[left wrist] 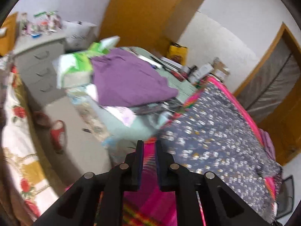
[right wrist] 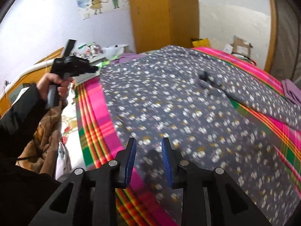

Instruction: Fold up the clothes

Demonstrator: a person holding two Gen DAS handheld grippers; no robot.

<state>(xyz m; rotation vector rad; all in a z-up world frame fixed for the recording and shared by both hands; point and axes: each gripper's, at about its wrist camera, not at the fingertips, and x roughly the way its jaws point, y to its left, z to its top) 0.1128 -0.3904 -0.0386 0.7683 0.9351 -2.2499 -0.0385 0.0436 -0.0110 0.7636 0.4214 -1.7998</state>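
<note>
From the left wrist, one grey floral garment (left wrist: 216,131) is seen spread flat on the pink plaid blanket (left wrist: 150,197), its long axis running toward the far edge. The left gripper (left wrist: 149,146) is held above the near edge, jaws slightly parted, nothing gripped. One purple cloth (left wrist: 128,79) lies beyond.

From the right wrist, the garment (right wrist: 178,103) is seen lengthwise along the bed. The right gripper (right wrist: 148,141) is seen half open and empty.

Left gripper (left wrist: 149,146), seemingly empty, above floral garment (left wrist: 216,135) on bed.
</note>
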